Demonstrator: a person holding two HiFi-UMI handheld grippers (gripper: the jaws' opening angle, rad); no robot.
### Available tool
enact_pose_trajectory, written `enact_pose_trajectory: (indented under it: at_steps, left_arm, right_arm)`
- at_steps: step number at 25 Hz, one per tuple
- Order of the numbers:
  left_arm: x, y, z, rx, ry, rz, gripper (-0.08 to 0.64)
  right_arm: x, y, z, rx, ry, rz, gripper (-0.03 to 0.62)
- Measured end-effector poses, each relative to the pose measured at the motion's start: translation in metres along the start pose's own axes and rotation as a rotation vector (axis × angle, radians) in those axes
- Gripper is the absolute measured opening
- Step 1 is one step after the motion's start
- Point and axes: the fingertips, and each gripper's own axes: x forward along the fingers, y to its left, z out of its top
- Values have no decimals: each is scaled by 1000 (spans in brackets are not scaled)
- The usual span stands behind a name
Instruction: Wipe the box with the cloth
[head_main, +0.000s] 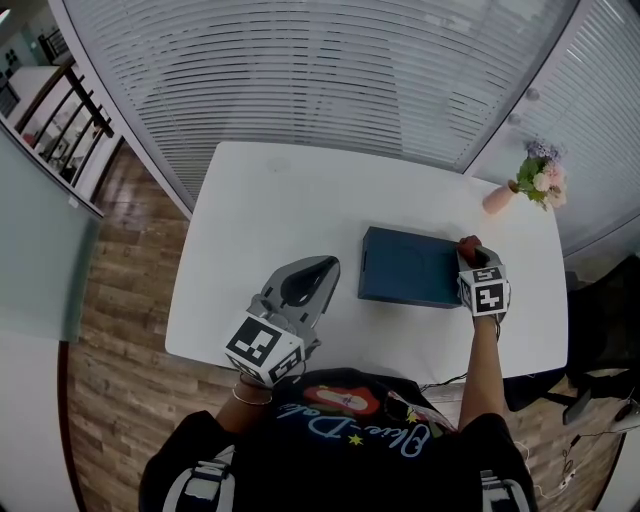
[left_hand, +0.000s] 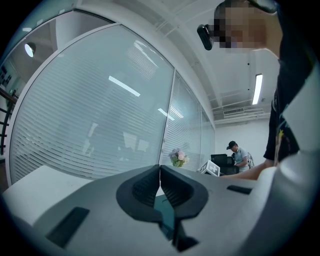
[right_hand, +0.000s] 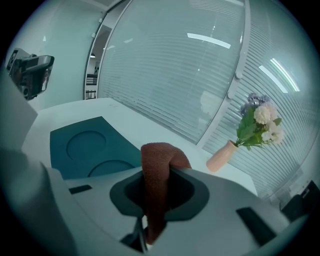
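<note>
The shirt (head_main: 340, 440) bears cursive lettering too unclear to read.

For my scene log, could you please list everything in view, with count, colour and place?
white rectangular table: one, white, centre.
dark teal flat box: one, teal, on the table's right half.
reddish-brown cloth: one, by the box's right edge.
pink vase of flowers: one, pink, table's far right corner.
glass wall with blinds: pale grey, behind the table.
wooden floor: brown, around the table.
left gripper: one, grey, jaws together, empty, left of the box.
right gripper: one, grey, shut on the cloth.
</note>
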Motion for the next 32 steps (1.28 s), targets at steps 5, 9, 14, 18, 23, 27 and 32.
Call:
enact_pose_trajectory:
  at_steps: [5,9,14,18,23,27,32]
  left_arm:
    - [-1,1,-1,-2,2,-3,5]
    - [0,2,0,-4,1,-8,5]
    - [2,0,-1,-3,1,-14,5]
    - [1,1,0,-6,2,-13,5]
    - [1,1,-1,-7,3,-15,5]
    - [-1,3,-2,-8,3,-7,5]
    - [-5,7,-3,-9,6,8,5]
  right_arm:
    - [-13,-16,5,47,-47,-64,54]
    - [-34,-18,33,40,-145,-117,54]
    - [-62,4,79,-3,-289,-115,54]
    - [-73,52,116,-58,-396,-7,54]
    - [-68,133,138,-162,-432,188,54]
    - [-53,194,136,-252,-405,341,54]
    - [-30,240,114,-348,-308,453,54]
